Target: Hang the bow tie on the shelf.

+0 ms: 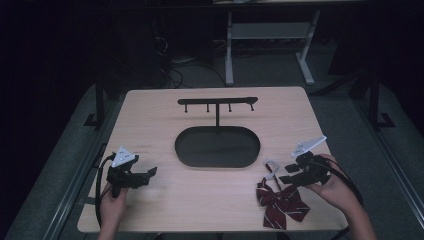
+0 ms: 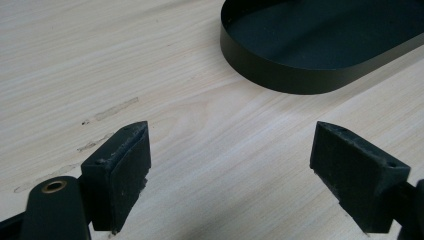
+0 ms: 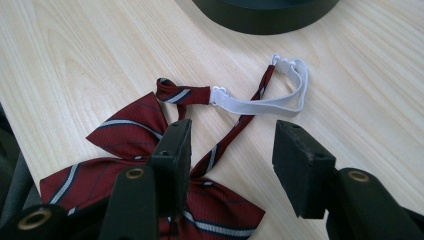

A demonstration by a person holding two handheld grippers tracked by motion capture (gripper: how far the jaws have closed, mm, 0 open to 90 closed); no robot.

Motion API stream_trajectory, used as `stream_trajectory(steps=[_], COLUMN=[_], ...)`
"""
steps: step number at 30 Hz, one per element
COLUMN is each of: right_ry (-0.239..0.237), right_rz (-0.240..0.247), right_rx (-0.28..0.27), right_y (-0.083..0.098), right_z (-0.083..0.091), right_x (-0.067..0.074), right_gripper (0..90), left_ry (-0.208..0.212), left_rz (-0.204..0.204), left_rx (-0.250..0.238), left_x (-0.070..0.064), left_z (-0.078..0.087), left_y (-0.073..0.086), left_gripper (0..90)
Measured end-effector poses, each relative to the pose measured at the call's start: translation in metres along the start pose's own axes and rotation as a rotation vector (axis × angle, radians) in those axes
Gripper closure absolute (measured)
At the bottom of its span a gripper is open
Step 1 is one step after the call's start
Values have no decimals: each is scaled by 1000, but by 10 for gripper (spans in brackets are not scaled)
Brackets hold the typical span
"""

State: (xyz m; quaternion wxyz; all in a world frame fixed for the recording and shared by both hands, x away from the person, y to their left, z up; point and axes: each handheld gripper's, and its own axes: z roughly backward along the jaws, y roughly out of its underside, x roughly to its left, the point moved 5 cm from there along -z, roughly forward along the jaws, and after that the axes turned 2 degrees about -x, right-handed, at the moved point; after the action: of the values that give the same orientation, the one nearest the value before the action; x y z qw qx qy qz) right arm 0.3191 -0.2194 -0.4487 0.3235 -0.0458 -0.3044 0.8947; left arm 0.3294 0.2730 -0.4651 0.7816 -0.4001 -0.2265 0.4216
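1. High view has a dark red striped bow tie [image 1: 280,201] lying flat near the tabletop's [image 1: 210,195] front right corner, white strap [image 1: 270,165] looping toward the black oval tray [image 1: 217,146].
2. Right gripper [image 1: 291,173] hovers right over the bow tie, jaws spread, nothing pinched.
3. Left gripper [image 1: 149,173] sits by the front left edge, jaws wide apart too.

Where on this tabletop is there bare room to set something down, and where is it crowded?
Bare wood runs between the left gripper and the bow tie, along the table's near edge. The left strip beside the oval tray is also free. The near right corner is crowded: the tie, its white strap and the right gripper. The hook stand occupies the far middle.
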Motion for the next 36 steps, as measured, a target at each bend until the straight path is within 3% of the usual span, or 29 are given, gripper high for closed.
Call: stream_trajectory(steps=[15, 36], right_ry=[-20, -22], right_rz=[5, -10], right_rx=[38, 158], right_y=[-7, -7], right_z=[-13, -39], right_x=[-1, -4], right_gripper=[514, 586], left_ry=[2, 3], left_rz=[3, 1], left_rx=[-2, -3], left_x=[-1, -1], left_z=[0, 0], left_y=[0, -1], left_gripper=[163, 163])
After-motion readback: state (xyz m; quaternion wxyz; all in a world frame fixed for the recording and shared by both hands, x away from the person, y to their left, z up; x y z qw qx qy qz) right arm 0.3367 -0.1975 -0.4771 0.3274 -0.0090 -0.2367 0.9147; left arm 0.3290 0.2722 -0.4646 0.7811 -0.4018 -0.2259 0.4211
